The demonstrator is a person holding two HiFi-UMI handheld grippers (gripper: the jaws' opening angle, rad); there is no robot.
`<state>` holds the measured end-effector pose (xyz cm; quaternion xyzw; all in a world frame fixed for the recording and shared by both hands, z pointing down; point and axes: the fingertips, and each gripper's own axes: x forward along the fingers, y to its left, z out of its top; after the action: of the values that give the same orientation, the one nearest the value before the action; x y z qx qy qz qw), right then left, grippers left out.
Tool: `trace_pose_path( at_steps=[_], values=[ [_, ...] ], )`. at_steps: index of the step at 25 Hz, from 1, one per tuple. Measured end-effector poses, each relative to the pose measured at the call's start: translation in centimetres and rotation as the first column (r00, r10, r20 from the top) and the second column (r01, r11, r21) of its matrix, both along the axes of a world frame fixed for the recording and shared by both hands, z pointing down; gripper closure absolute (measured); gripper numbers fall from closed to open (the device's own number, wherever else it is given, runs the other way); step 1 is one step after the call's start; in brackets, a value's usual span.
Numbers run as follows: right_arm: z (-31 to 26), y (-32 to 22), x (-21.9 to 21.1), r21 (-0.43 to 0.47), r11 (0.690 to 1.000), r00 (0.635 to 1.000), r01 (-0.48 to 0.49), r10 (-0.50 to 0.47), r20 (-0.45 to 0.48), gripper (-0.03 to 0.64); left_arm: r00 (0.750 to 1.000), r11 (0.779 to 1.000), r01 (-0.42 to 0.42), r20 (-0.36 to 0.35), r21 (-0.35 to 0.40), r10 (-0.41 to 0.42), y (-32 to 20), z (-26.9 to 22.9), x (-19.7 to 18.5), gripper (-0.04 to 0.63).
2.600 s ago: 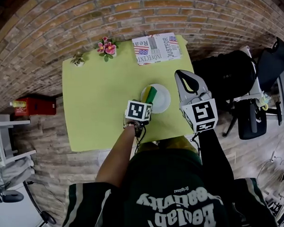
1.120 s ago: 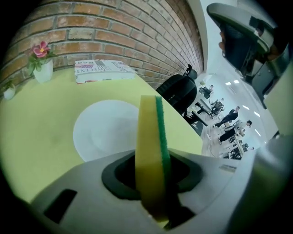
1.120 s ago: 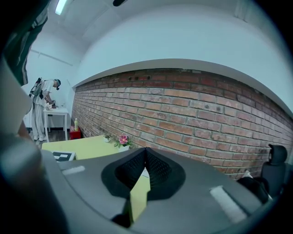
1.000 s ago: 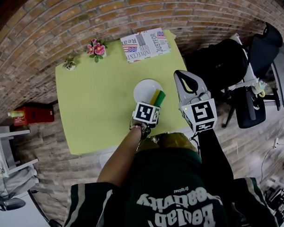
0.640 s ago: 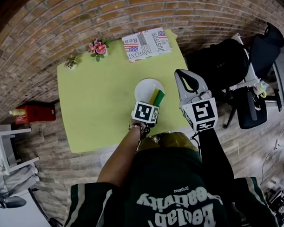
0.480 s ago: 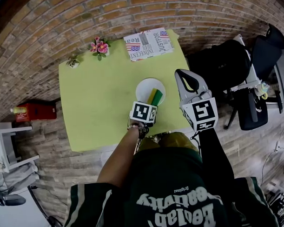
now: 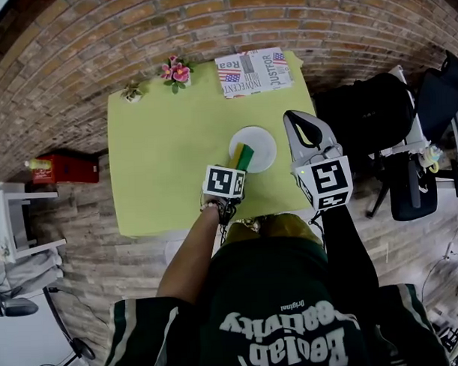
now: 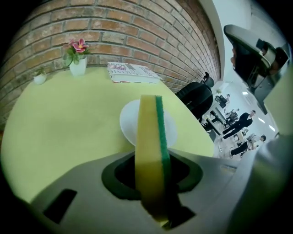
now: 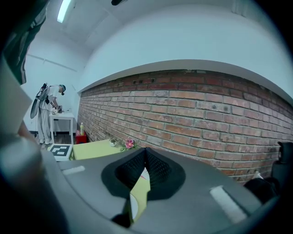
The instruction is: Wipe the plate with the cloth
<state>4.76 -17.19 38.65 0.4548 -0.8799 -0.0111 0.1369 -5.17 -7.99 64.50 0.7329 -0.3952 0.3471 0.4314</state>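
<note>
As the left claw (image 8: 153, 176), pinching the scouring sponge (image 8: 149, 137), has swept left across the white plate (image 7: 261, 146) ahead, wiping continues; the right claw (image 9: 145, 155) hangs pressed together.

The newspaper (image 7: 253, 71) carries the words "JUSTFOR" and "Rea".

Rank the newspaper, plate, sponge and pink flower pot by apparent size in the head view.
1. newspaper, clearly largest.
2. plate, partly covered by the sponge.
3. sponge and pink flower pot: about alike, not ranked; the sponge's near end is hidden in the left gripper's tongs.
</note>
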Motion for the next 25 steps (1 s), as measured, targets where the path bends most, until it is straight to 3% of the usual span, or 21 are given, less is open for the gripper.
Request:
trace_pose_path(
  at_steps=[7,15,20,23,25],
  values=[
    [-0.2,-0.5,-0.6,0.003,1.0,1.0,0.015,-0.015,0.01,0.603,1.0,1.0,0.024,-0.007,0.009,-0.024,0.0,-0.1,-0.9,0.456],
    [-0.2,-0.8,-0.7,0.005,1.0,1.0,0.014,-0.014,0.014,0.603,0.998,0.982,0.036,-0.054,0.187,-0.027,-3.1,-4.5,-1.0,0.456],
    [-0.7,-1.3,-0.6,0.013,1.0,1.0,0.008,-0.008,0.029,0.603,0.997,0.922,0.058,-0.061,0.382,-0.038,-6.3,-10.0,-1.8,0.456],
    [-1.3,-1.6,-0.8,0.023,1.0,0.999,0.008,-0.009,0.035,0.603,0.997,0.865,0.08,-0.061,0.496,-0.057,-8.0,-13.8,-2.7,0.456],
    [-1.6,-1.7,-1.0,0.03,1.0,0.999,0.01,-0.011,0.037,0.603,0.993,0.813,0.114,-0.071,0.571,-0.09,-8.9,-16.6,-3.5,0.456]
  ],
)
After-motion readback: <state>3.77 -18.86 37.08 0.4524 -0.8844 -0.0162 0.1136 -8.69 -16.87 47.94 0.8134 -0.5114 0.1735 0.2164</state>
